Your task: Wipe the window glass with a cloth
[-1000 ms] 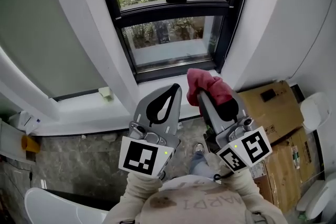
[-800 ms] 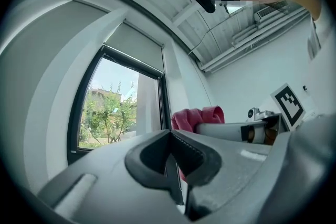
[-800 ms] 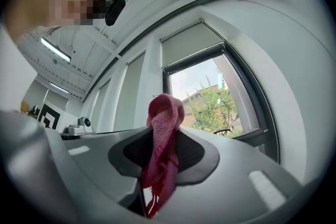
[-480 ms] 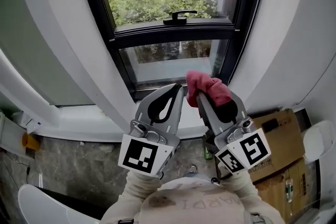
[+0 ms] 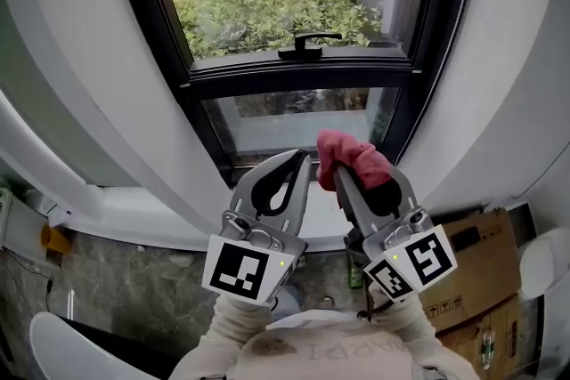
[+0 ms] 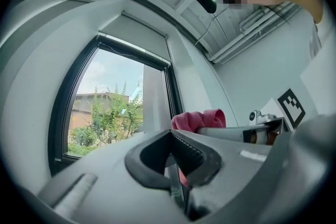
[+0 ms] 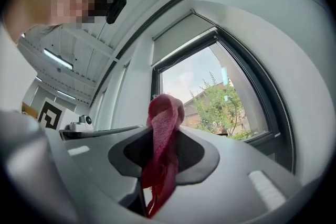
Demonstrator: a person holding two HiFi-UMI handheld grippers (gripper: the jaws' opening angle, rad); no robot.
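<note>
A black-framed window fills the top of the head view, with a black handle on its middle bar and a smaller lower pane beneath. My right gripper is shut on a red cloth, which bunches out past its tips just below the lower pane. The red cloth hangs pinched between the jaws in the right gripper view. My left gripper is beside it, shut with nothing between its jaws. The left gripper view shows the cloth to its right and the window ahead.
White wall panels flank the window on both sides. A white sill runs below. Cardboard boxes lie on the floor at the lower right, and a white rounded object is at the lower left.
Both grippers have risen with the head view toward the window; the cloth now sits at the lower pane's bottom edge. More of the upper pane and the greenery outside shows.
</note>
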